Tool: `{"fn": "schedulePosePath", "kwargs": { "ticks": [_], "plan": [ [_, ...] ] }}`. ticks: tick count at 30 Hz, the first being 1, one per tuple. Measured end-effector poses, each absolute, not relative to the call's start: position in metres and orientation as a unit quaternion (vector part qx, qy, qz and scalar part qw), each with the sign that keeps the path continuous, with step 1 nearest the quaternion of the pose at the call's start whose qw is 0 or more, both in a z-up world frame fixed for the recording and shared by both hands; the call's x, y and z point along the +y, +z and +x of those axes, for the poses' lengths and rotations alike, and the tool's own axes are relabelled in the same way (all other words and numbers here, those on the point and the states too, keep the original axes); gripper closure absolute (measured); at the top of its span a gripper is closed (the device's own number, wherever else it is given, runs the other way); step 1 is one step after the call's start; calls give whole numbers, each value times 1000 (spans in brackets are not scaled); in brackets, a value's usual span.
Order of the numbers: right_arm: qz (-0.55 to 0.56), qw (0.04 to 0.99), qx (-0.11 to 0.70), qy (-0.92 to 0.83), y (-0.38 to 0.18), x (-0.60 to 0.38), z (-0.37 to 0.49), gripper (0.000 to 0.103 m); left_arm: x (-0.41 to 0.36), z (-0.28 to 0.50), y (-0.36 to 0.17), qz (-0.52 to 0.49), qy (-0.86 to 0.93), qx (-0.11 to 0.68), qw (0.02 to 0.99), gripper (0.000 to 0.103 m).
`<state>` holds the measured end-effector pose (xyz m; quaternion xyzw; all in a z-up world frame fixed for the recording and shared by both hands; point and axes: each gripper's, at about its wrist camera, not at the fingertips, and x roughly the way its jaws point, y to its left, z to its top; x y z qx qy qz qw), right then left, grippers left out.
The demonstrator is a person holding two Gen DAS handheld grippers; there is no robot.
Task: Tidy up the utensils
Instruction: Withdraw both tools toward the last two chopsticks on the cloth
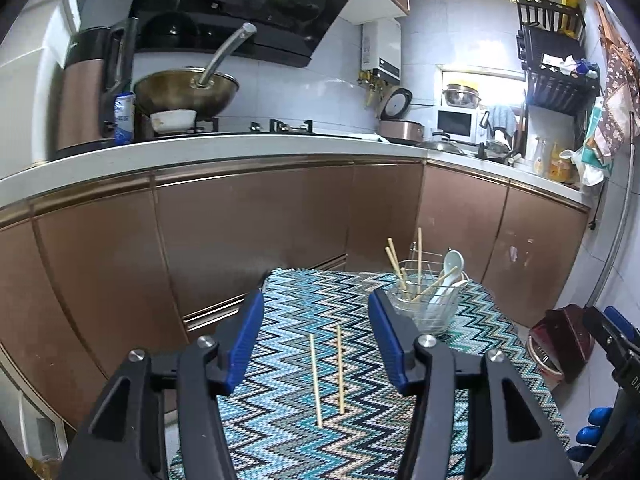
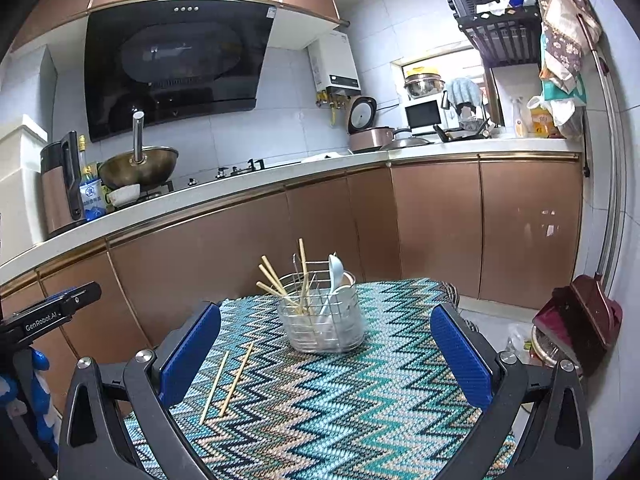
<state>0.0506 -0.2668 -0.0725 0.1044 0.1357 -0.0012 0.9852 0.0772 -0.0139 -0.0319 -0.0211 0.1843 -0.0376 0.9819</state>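
Two pale wooden chopsticks (image 1: 328, 374) lie side by side on the zigzag-patterned cloth (image 1: 280, 432), lengthwise directly ahead between the released, empty left gripper's (image 1: 316, 338) blue pads, nearer it than the wide-open right gripper (image 2: 326, 354).

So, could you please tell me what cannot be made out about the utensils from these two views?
- Utensil holder, left wrist view: its near left side is hidden behind a finger of the left gripper.
- Spoons, right wrist view: count unclear; they overlap behind the wire.
- Two loose chopsticks: any markings too small.
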Motion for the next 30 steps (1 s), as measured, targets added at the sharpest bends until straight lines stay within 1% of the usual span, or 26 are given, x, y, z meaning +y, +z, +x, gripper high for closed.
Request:
{"fn": "schedulePosePath", "kwargs": {
  "ticks": [13, 30],
  "plan": [
    [104, 981, 159, 38, -75, -244, 45, 0, 30, 52, -41, -30, 16, 169, 985, 50],
    [108, 975, 191, 28, -91, -253, 58, 0, 38, 69, -55, -10, 74, 173, 982, 50]
  ]
}}
